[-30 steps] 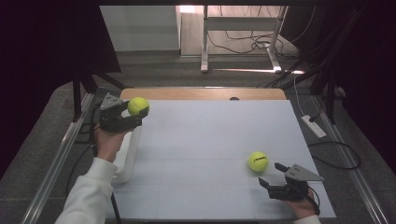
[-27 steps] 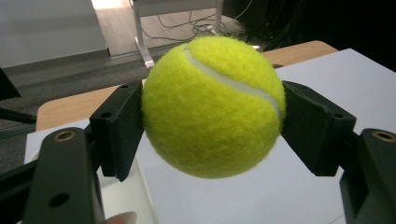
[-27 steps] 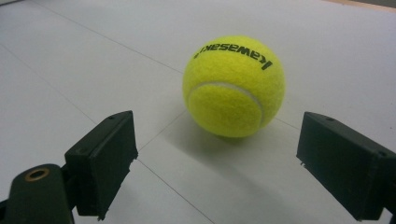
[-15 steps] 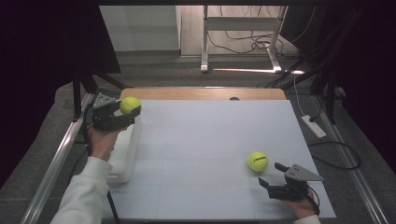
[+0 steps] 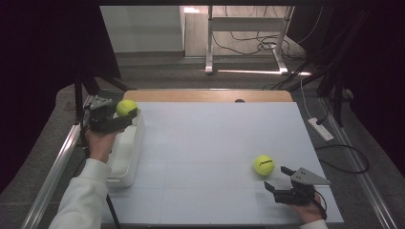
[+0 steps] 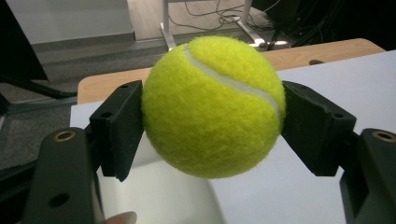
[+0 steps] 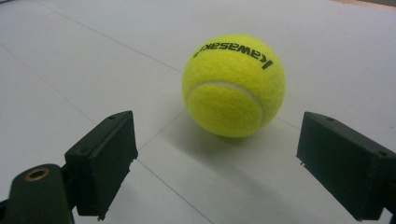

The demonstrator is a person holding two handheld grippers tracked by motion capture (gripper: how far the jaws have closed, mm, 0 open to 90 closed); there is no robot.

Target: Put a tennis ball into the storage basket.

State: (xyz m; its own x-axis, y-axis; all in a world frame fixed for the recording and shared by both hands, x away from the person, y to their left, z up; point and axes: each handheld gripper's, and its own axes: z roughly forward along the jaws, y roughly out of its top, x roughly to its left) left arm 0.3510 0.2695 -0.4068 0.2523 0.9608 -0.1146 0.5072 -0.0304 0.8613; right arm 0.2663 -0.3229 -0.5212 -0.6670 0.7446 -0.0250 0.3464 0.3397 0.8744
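Tennis ball (image 5: 126,107) number one is clamped between the jaws of the left gripper (image 5: 125,114) and is carried above the far end of the white bin (image 5: 125,157) at the table's left edge. For a clean drop, the ball is best brought squarely over the bin's open mouth and lowered inside the walls before the jaws are parted, so that no bounce off the rim is risked. The pinch is seen close up in the left gripper view, with both pads (image 6: 119,128) pressed into the felt on the ball (image 6: 212,105), a detail too small to be judged from the high view. Further right, a second tennis ball (image 5: 263,164) is resting on the white table (image 5: 205,143), just ahead of the right gripper (image 5: 276,179), whose jaws are spread wide and hold nothing. Black lettering on that ball (image 7: 233,84) is made out in the right gripper view, while the bin is revealed by the high view.
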